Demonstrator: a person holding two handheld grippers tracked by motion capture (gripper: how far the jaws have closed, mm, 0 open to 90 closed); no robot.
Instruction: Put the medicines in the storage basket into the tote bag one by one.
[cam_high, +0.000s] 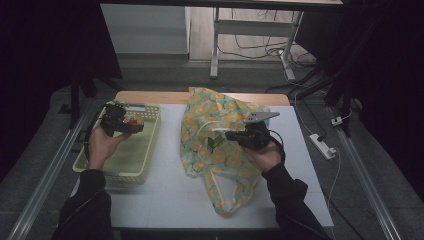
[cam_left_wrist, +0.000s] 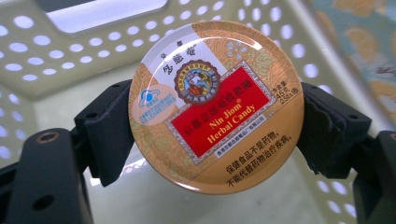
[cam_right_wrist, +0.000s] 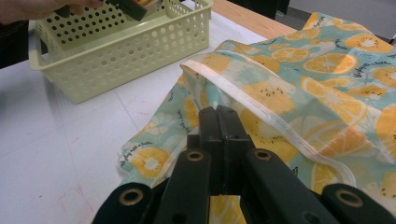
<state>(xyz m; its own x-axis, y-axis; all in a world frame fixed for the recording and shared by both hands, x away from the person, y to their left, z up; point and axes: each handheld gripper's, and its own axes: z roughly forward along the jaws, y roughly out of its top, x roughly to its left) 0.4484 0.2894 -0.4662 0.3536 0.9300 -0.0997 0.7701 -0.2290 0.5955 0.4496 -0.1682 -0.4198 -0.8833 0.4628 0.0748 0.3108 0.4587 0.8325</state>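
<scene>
Glossy tan-and-red round candy tin (cam_left_wrist: 215, 105) sits clamped in left gripper (cam_left_wrist: 215, 135); right gripper (cam_right_wrist: 219, 122) jaws pressed together.

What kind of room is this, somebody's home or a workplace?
Probably a workplace, something like a lab or test room. The white table stands on bare grey flooring between metal rails, a power strip and loose cables lie on the floor, and dark curtains close in both sides.
</scene>
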